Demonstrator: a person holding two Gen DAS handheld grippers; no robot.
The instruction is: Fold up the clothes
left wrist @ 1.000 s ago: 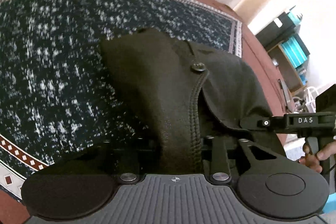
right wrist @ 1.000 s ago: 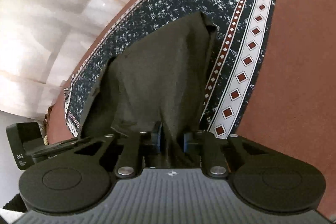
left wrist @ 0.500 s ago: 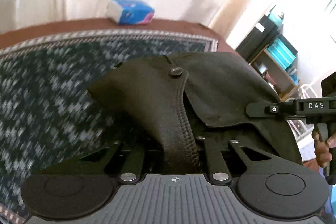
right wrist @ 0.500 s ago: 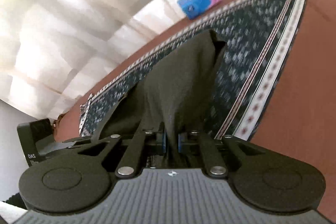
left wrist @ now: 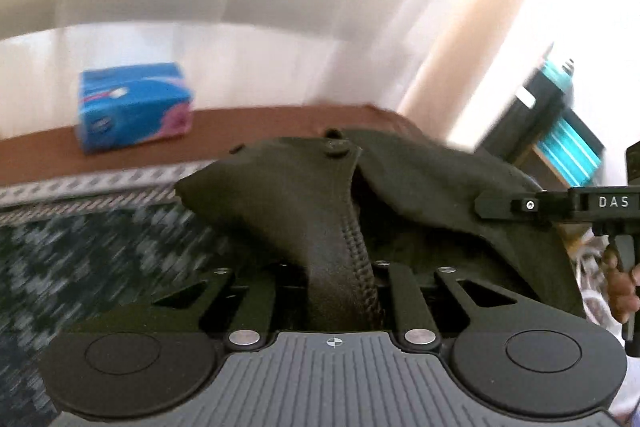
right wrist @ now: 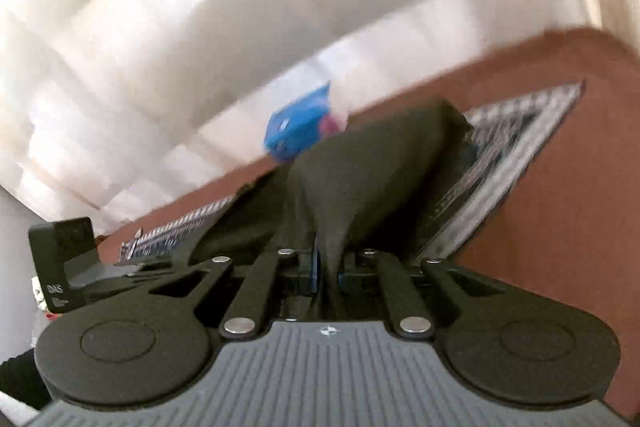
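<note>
Both claws grip the same dark garment (left wrist: 400, 195), each at its own point along one end, so the cloth hangs spread between them rather than bunching. The left claw (left wrist: 340, 291) is clamped on a thick stitched seam, below a dark button (left wrist: 336, 147); that seam gives a firm hold that should not slip. The right claw (right wrist: 326, 267) pinches a thinner gather of fabric between its blue pads (right wrist: 314, 269), and the cloth fans out ahead of it. In the left view the right claw's body shows to the right, with part of the person's hand (left wrist: 618, 287) on its trigger, so the two claws sit near each other and roughly level.

The garment's held end is raised off the worktop (right wrist: 560, 207), while its far end appears to trail toward the patterned cloth (left wrist: 80, 259) spread there; whether that end touches it cannot be told. Holding two points this way suits carrying one end over the other, or laying the piece down flat.

Ahead, the patterned cloth leaves open flat room. A blue tissue pack (left wrist: 132, 107) sits near the worktop's far edge, well apart from the garment. To the right the patterned cloth's pale border ends and bare brown worktop runs on. A shelf unit (left wrist: 560, 131) stands off the worktop to the right.
</note>
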